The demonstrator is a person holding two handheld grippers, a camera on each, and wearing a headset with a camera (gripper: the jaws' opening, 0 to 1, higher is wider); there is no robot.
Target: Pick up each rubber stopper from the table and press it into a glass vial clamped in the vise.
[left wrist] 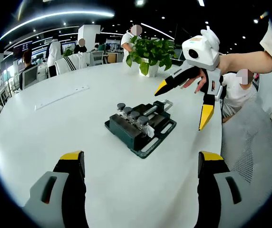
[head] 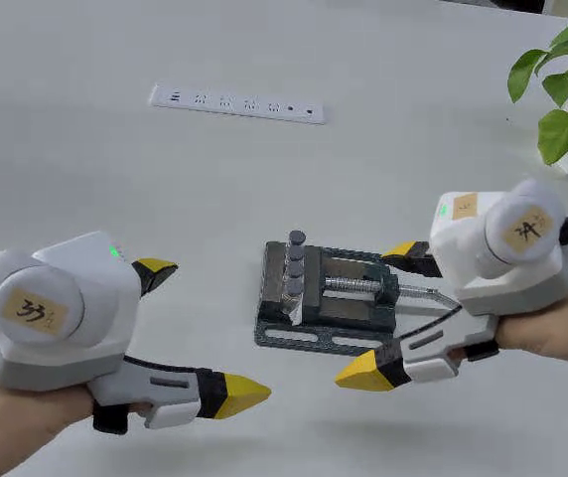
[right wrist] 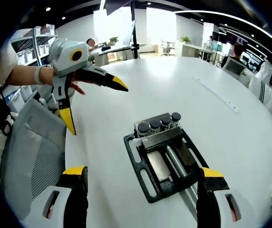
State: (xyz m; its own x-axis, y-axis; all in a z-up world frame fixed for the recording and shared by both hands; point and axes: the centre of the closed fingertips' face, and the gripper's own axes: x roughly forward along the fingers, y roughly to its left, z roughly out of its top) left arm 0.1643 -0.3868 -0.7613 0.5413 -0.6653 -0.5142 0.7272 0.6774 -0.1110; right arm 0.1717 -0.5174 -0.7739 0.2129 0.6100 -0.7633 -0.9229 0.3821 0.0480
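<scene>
Vise [head: 358, 295] is sitting between wide-open, empty left gripper [head: 214, 328] and right gripper [head: 365, 316], clamping fragile glass vials [head: 291, 310] under soft rubber stoppers [head: 295, 260], likely best pinched sideways.

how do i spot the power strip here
On the white table, find the dark vise in the middle. Beyond it lies the power strip, a long flat white bar with a row of sockets, unlike the blocky vise or leafy plant.
</scene>
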